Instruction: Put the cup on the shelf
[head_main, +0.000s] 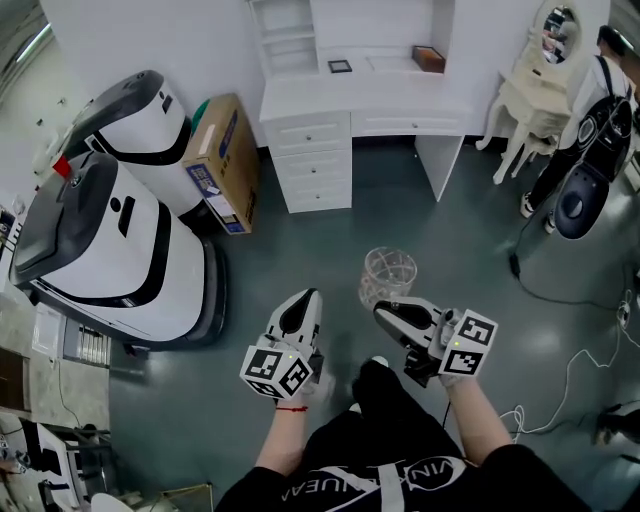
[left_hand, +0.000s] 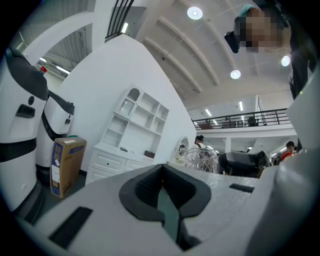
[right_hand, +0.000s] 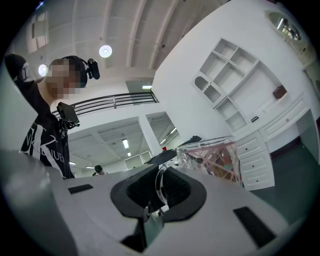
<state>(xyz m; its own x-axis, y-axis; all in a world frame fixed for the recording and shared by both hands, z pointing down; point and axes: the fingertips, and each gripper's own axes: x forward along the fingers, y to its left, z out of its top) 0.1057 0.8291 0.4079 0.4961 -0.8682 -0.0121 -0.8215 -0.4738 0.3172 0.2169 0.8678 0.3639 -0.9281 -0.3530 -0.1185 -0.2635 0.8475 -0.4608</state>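
With the right gripper (head_main: 388, 308) clamped only on the handle (right_hand: 159, 184) of the clear cup (head_main: 388, 276), over the floor (head_main: 480, 230) short of the far shelf (head_main: 288, 40), and the left gripper (head_main: 303, 303) pinched together empty, the cup could swivel loose and drop

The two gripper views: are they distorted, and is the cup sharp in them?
Left gripper view: strong fisheye bending, dark corners, glaring ceiling lamps; the cup is small but sharp. Right gripper view: the same bending; the cup is larger, its facets clear.
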